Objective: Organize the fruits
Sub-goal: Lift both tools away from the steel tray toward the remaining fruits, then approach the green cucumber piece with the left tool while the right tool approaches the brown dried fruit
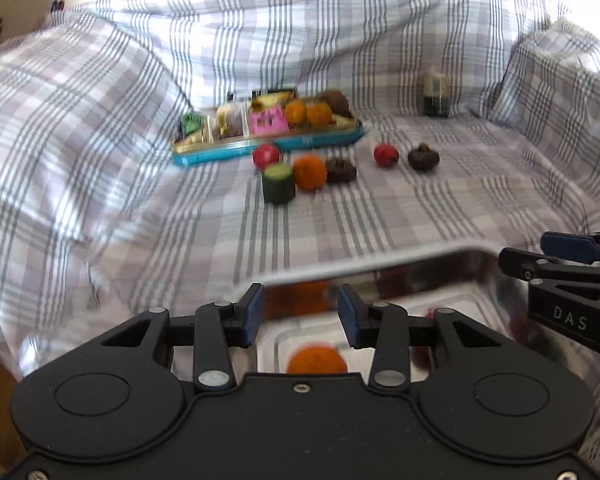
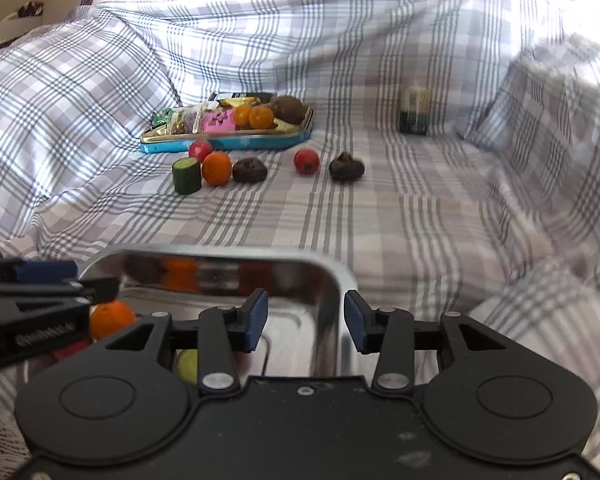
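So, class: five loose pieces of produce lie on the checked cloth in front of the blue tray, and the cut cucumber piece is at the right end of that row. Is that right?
One detail is wrong. The cucumber piece stands at the left end of the row, beside an orange. A dark brown fruit is at the right end. Five pieces in front of the blue tray is correct. The right wrist view shows it clearly.

I see a plaid sheet (image 2: 380,220) covering everything, with a small dark box (image 2: 415,111) at one o'clock.

Both wrist views look forward-down, sharing the near metal tray (image 1: 380,264).
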A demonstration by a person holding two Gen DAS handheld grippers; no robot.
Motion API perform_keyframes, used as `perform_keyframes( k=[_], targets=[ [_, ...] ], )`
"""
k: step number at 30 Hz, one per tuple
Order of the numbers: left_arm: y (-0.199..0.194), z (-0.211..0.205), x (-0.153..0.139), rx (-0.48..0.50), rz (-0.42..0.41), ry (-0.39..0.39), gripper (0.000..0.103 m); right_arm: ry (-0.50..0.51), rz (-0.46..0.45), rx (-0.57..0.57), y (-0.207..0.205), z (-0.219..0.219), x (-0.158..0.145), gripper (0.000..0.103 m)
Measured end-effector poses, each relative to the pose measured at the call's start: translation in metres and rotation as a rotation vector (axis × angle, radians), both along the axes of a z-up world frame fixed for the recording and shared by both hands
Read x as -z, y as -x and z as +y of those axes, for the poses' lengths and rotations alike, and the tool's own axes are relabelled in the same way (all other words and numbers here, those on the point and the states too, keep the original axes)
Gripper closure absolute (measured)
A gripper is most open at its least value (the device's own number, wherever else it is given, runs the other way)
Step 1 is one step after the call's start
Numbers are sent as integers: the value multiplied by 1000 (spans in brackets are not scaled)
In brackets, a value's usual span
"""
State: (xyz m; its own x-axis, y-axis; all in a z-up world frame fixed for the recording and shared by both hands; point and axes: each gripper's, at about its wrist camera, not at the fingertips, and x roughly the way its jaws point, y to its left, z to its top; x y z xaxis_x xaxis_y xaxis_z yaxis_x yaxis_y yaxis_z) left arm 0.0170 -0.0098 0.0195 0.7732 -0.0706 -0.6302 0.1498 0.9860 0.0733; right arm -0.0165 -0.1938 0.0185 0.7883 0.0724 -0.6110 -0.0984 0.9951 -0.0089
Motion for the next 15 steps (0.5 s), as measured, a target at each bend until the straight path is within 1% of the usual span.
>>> perform_keyframes(
  k=[3,5,10,15],
  targets=[
    [-15,2,-8,-7,-16,2,54,27,-56,28,-8,-5,-9,58],
    [-25,3,-12,-16,-20,1,54,29,-74,49,-16,-9,-14,57],
    [-47,6,-13,-29,-35,-25,54,0,-59,55,-40,-17,-21,57],
    [-66,8,-9,-35,-27,-51,54,-5,-28,38,-63,-16,-20,57]
  ],
)
